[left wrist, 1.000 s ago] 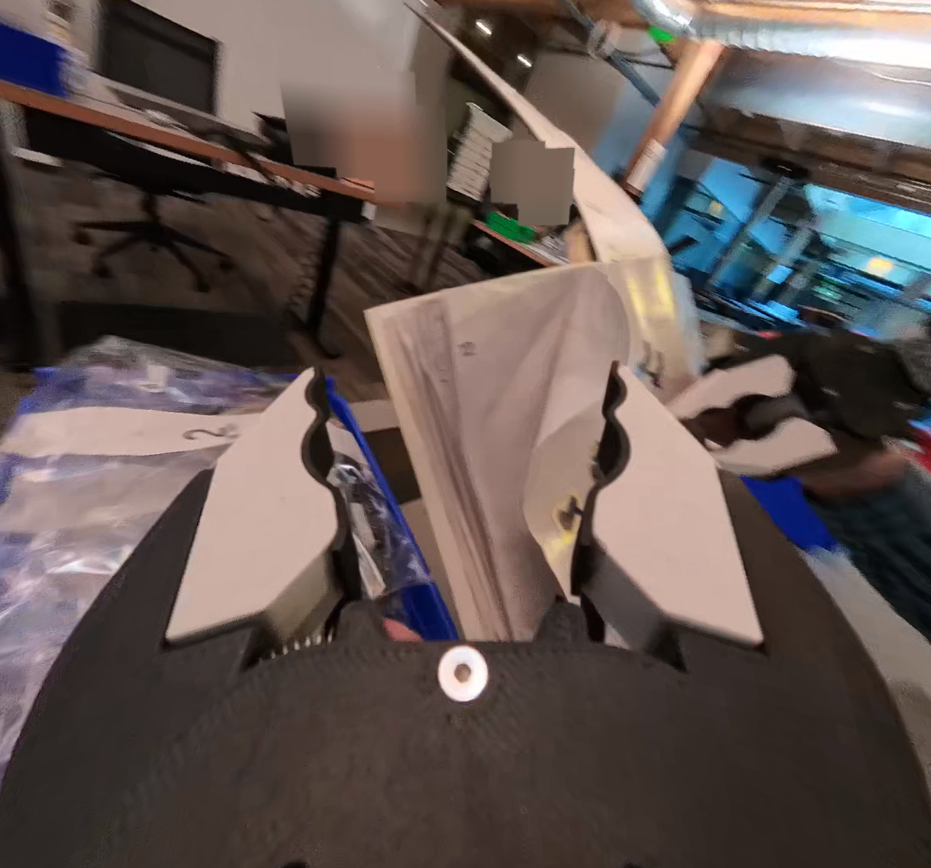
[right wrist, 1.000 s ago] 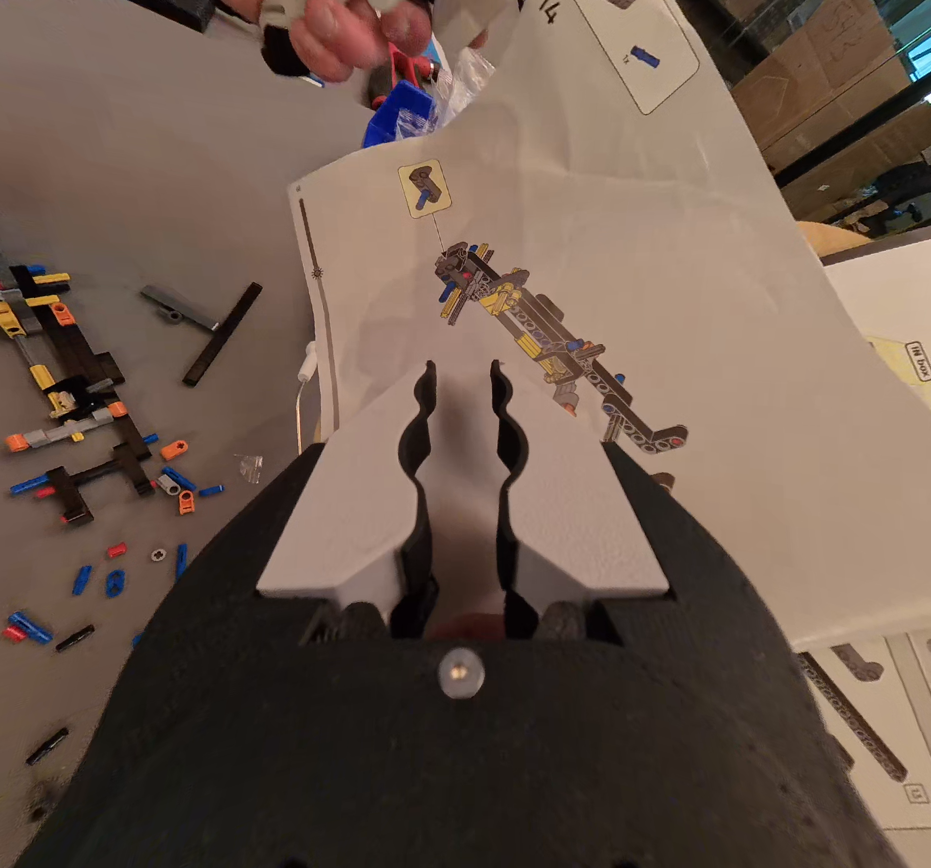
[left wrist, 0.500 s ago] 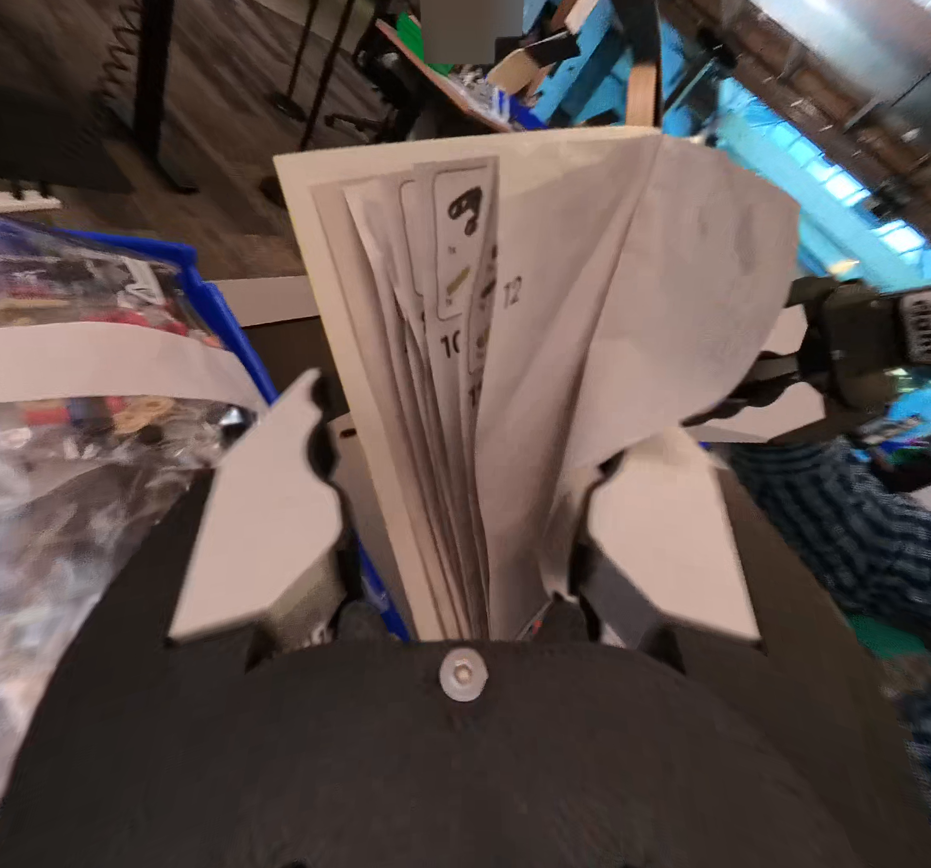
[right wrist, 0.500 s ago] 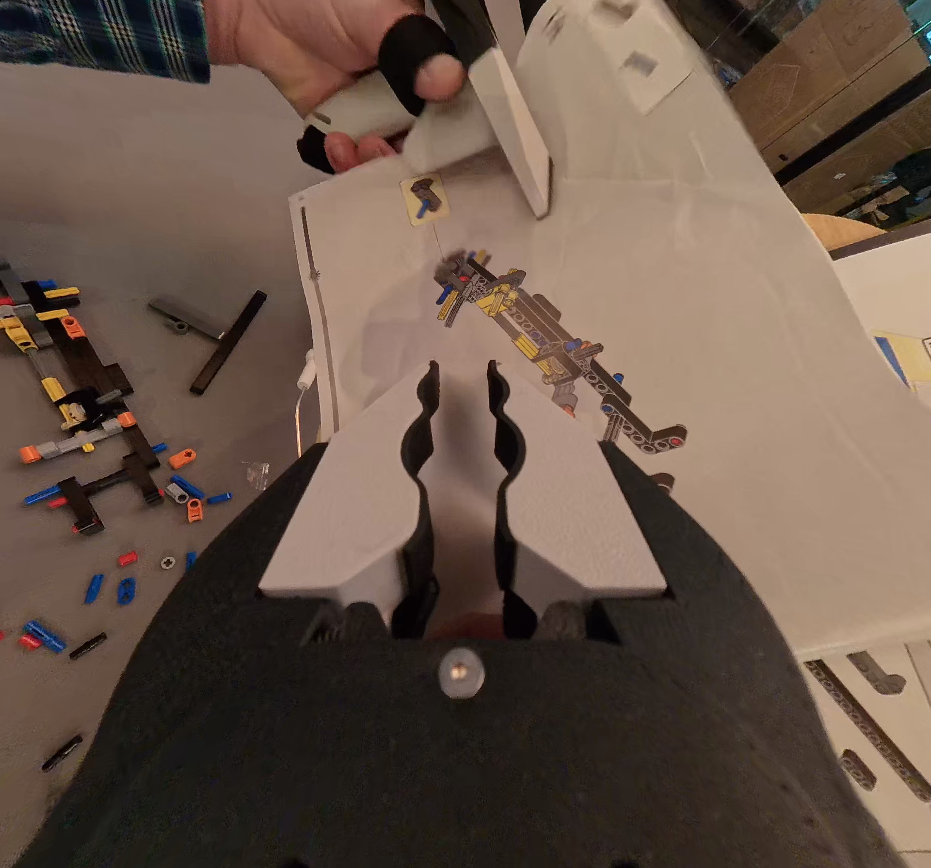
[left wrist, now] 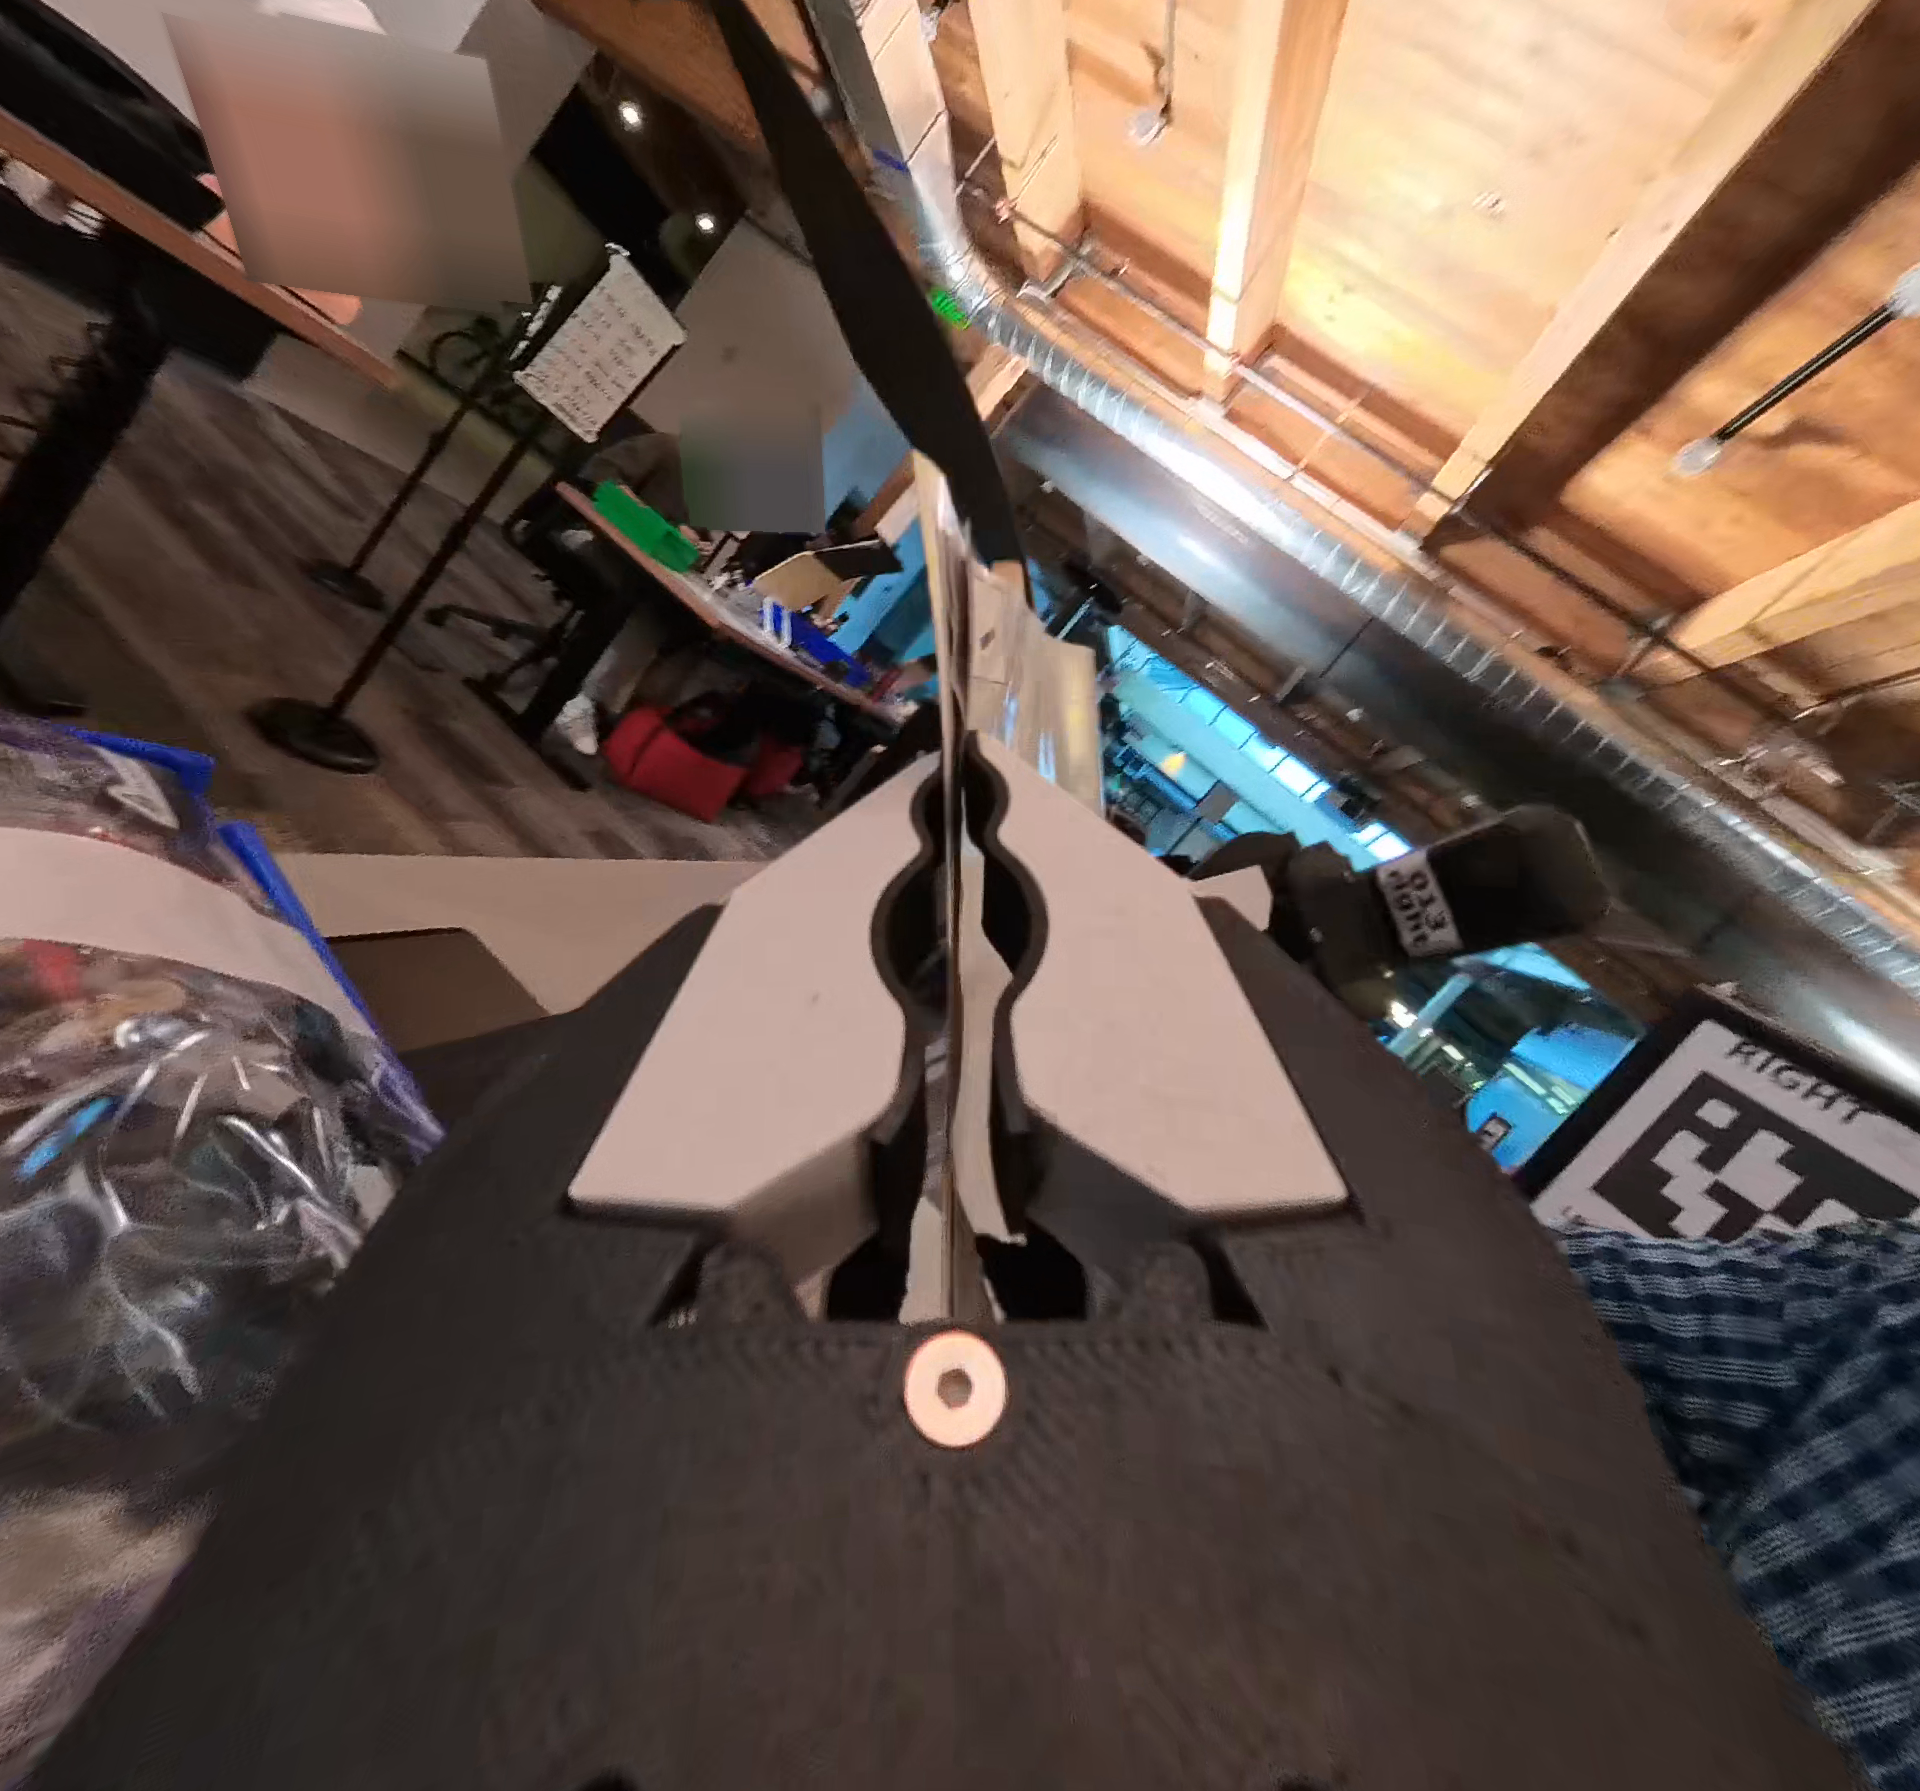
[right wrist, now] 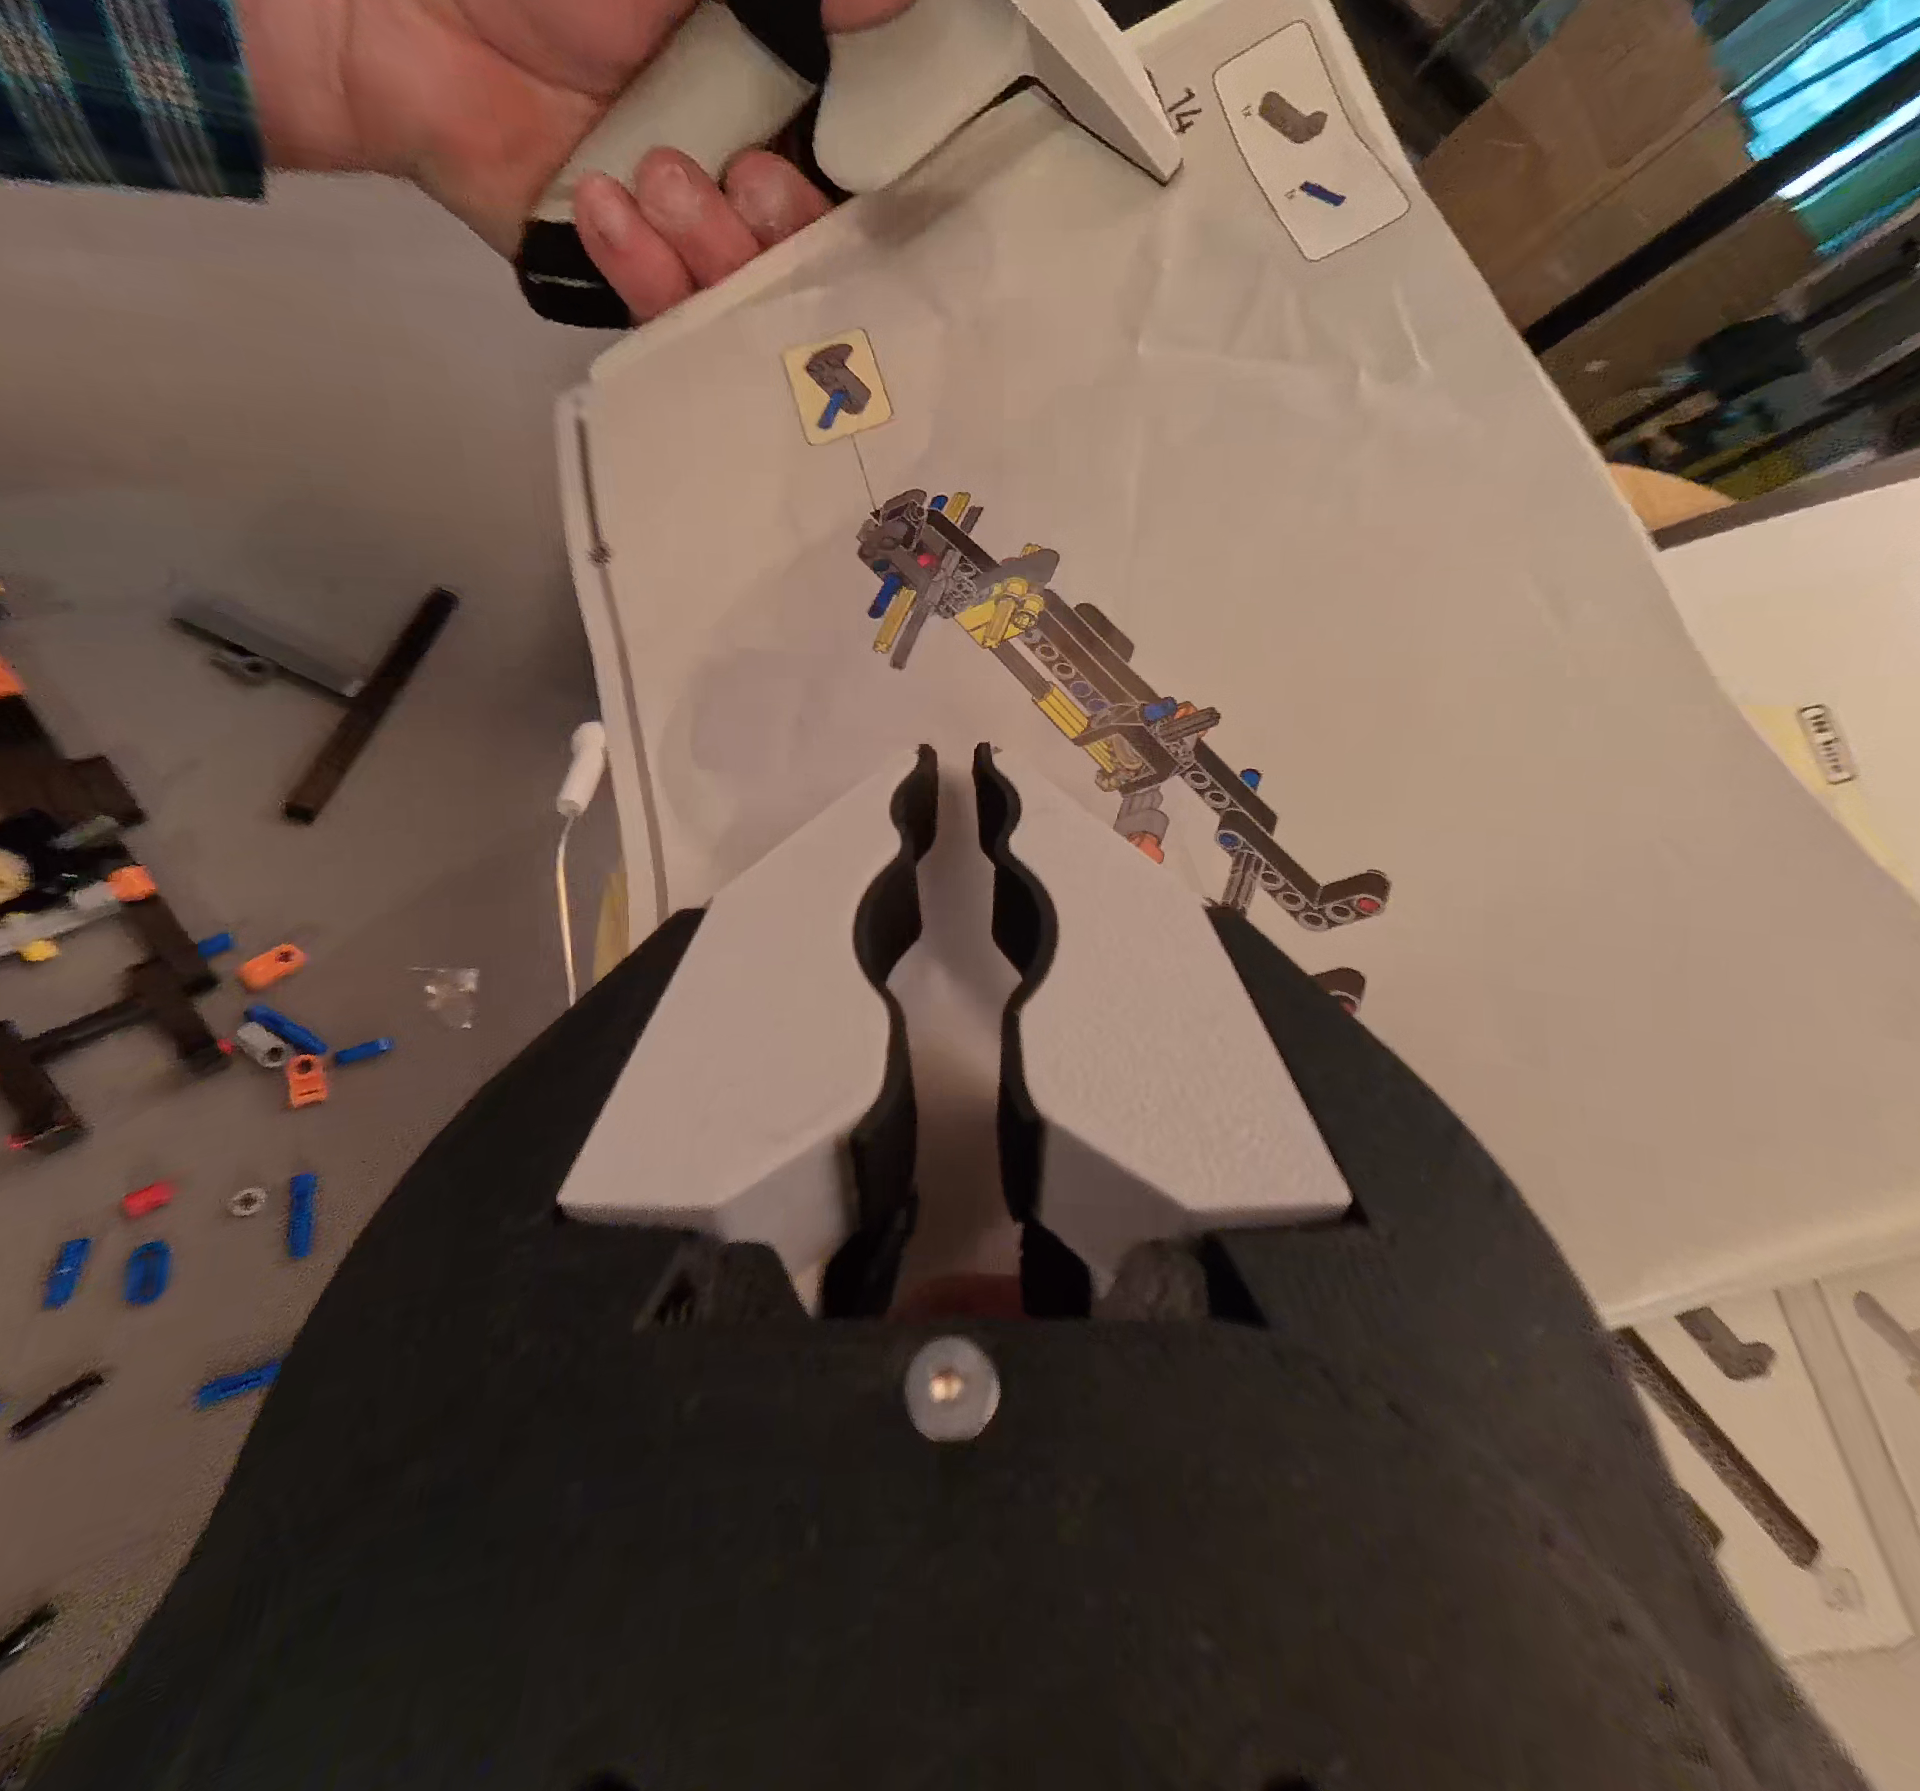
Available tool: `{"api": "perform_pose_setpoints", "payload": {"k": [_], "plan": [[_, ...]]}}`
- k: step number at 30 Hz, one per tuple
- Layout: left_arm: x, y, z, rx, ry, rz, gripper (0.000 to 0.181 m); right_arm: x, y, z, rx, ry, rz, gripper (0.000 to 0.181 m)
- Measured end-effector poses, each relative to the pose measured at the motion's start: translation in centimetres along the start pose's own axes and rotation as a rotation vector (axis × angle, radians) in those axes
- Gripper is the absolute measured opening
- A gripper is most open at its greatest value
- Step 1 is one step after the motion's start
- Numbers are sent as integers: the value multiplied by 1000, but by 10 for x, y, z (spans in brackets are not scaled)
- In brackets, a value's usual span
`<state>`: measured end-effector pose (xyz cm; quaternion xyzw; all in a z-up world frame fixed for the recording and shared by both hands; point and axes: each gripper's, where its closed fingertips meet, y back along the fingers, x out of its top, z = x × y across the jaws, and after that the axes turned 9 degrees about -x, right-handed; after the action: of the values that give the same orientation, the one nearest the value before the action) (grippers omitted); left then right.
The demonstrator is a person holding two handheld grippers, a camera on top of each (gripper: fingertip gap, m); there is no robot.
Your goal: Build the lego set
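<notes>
blue bin (left wrist: 244,868) holds bagged lego parts (left wrist: 156,1118).

Silver duct (left wrist: 1299,536) under wooden beams (left wrist: 1257,131); red bag (left wrist: 675,754) on floor.

Creased matt paper instruction page (right wrist: 1195,453), matt grey tabletop (right wrist: 208,411)

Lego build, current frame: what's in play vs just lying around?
In play:
- instruction booklet, one page pinched in the left gripper
- right gripper, jaws nearly closed, empty, over the page
- loose Lego pieces on the table

Lying about:
- white cable
- bagged parts in the blue bin
- red bag
</notes>
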<state>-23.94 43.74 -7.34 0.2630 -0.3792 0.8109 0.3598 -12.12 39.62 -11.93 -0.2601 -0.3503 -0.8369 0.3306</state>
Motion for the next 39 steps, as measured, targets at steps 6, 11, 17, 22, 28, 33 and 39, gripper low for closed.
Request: {"api": "perform_pose_setpoints", "payload": {"k": [6,11,17,22,28,33,39], "plan": [[-39,10,4,67,-63,-193,56,3,-5,-2,-38,44,-35,0],[-66,10,1,102,-89,-334,26,12,-14,-10,-39,97,-69,0],[-63,7,-1,101,-78,-284,0,18,4,-36,67,92,-44,16],[-64,11,-1,64,-14,-260,0,-13,23,-74,170,199,-137,34],[-60,17,-4,64,-30,-214,0,-23,14,-73,61,364,-143,0],[-59,15,-9,109,-75,-223,0,-14,23,-74,63,305,-57,0],[-63,15,-12,103,-73,-206,0,-3,32,-54,8,67,45,0]]}}
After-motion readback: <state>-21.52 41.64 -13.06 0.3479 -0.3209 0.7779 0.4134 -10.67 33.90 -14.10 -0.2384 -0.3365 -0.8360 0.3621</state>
